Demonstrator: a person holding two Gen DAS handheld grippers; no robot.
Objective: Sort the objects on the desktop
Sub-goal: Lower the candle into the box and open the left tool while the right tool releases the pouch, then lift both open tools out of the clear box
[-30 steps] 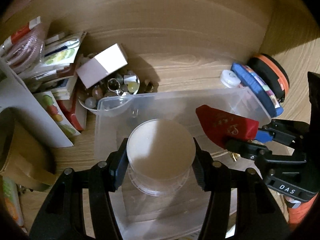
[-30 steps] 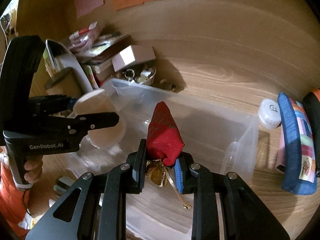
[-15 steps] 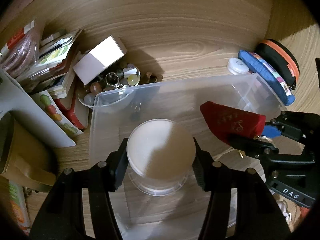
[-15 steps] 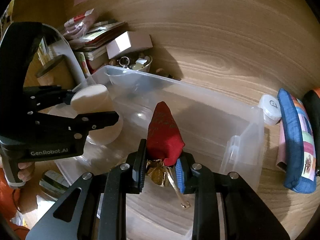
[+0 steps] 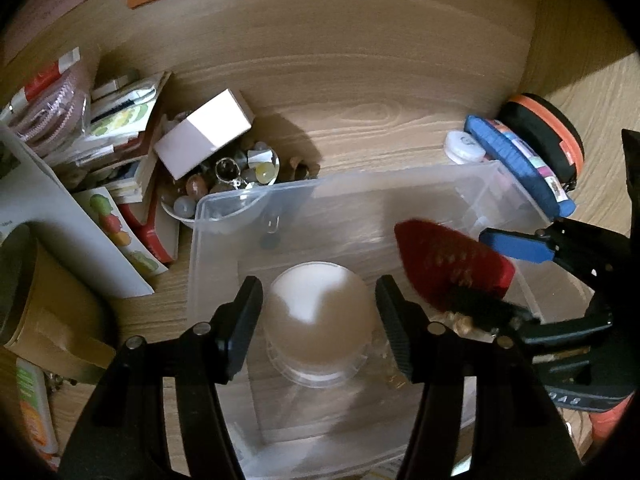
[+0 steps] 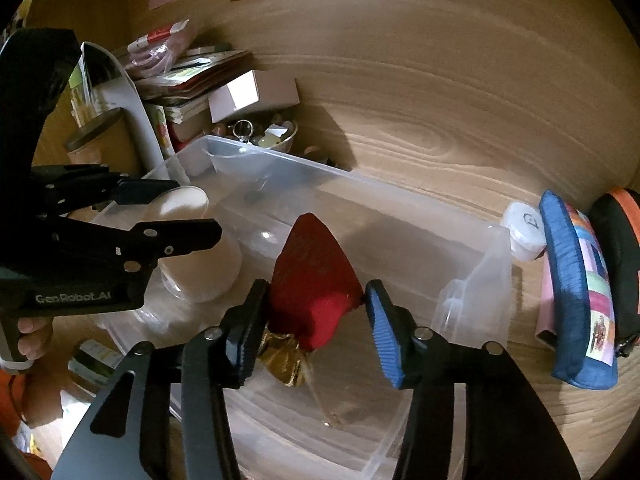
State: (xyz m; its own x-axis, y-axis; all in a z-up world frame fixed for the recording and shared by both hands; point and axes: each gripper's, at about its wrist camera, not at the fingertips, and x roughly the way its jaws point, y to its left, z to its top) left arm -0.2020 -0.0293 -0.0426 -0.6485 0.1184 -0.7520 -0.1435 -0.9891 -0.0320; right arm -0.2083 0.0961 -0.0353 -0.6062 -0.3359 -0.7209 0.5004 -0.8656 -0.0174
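Bin is where both items are going, clear plastic one in the middle of the desk. Left gripper has its fingers spread w/ gaps on both sides of the jar, so it's let go and the jar looks to be sitting on the bin floor. Right gripper is spread too, and the red pouch w/ its gold tie sits between the fingers, maybe touching the left one, can't tell if it's fully down. How I'd do this bit: pull both tools straight back and up, no sideways drift, bc the jar is tall-ish and a finger clip would tip it. Also watch the tie cord doesn't snag my right finger. Keep clear of the bin walls coming out, then on to the bowl clutter or the blue case.
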